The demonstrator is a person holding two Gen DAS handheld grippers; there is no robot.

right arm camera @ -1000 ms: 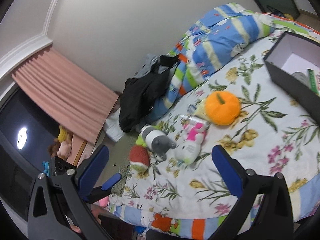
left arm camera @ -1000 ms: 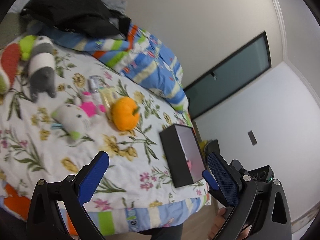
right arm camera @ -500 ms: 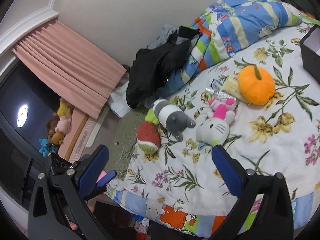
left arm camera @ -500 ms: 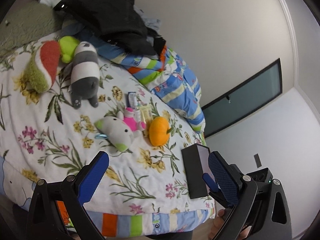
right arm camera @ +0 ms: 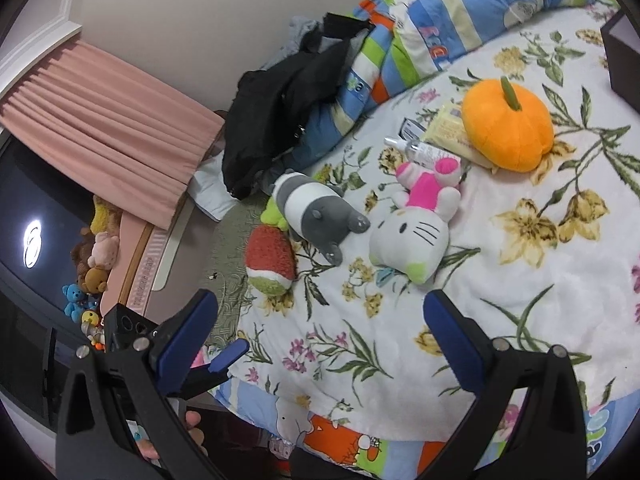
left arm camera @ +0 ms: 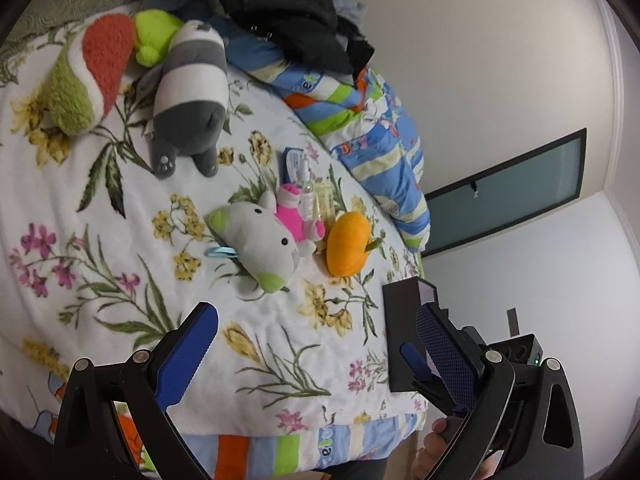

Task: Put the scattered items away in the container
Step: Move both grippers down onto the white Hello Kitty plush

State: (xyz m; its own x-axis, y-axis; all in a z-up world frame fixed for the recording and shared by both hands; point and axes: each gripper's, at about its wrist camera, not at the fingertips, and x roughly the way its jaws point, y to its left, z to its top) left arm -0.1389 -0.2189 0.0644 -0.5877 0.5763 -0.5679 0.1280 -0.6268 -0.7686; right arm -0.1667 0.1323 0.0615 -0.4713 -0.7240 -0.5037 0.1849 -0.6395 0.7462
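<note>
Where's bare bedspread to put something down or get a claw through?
Free: the near strip between the cat plush and the bed edge, and the patch between the pumpkin and black box. Crowded: bottle, packets, cat and pumpkin touch; raccoon and watermelon bunch alongside.

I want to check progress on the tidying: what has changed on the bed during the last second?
Only the views changed: both grippers swung away from the black box, toward the plush toys. The left gripper and right gripper remain open and empty. The orange pumpkin, white cat plush and grey striped plush lie where they were.
</note>
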